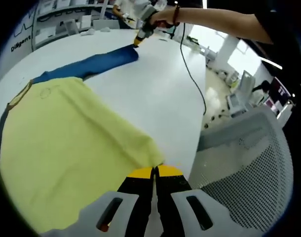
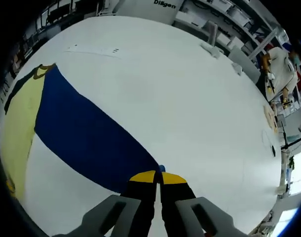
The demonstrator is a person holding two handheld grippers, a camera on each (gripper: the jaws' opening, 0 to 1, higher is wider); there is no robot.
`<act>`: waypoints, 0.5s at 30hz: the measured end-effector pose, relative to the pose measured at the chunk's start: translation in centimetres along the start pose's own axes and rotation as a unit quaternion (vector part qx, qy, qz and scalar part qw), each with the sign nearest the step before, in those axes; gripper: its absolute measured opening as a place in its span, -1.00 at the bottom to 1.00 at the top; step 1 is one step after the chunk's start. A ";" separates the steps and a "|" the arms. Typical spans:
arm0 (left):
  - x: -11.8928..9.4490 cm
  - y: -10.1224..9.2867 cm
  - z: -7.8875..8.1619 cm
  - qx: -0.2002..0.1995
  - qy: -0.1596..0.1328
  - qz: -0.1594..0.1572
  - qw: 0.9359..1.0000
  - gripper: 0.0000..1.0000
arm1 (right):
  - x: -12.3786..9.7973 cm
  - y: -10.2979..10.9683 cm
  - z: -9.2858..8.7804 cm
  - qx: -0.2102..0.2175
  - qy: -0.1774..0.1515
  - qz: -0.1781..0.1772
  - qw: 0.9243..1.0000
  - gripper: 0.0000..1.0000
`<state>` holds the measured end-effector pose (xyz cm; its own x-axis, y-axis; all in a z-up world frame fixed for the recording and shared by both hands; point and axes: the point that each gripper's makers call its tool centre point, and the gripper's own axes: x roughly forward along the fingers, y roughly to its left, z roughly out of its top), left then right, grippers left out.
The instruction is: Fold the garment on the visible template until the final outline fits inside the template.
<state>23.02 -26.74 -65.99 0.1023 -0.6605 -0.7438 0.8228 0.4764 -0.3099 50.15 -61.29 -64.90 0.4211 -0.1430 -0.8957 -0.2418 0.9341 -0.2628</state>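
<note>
The white tabletop (image 2: 180,94) lies wide and bare beyond the blue sleeve (image 2: 91,136), open for a claw to sweep across. The yellow shirt (image 1: 61,148) covers the near side in the left gripper view. A black cable (image 1: 192,74) trails over the tabletop towards its edge, under the person's outstretched arm (image 1: 214,22). A mesh chair (image 1: 249,163) crowds that edge. Small white items (image 2: 209,49) sit by the far rim.

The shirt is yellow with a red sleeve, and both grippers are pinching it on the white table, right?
Not quite: the sleeve is blue, not red, as the right gripper view shows. The rest holds: the shirt is yellow, and the left gripper and right gripper are each shut on it over the white table.
</note>
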 end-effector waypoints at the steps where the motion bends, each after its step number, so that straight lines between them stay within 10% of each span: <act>1: 0.0 0.0 0.0 -0.001 0.000 0.000 1.000 -1.00 | 0.2 0.0 -0.1 0.003 0.000 -0.001 1.000 -1.00; 15: 0.1 0.6 -0.4 -0.015 -0.001 0.006 1.000 -1.00 | 2.7 -0.4 -1.0 0.080 -0.034 -0.022 0.996 -1.00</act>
<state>23.26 -26.29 -66.50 0.1136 -0.6551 -0.7469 0.8048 0.5015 -0.3175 50.56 -62.34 -67.61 0.4872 -0.1685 -0.8569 -0.0806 0.9683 -0.2363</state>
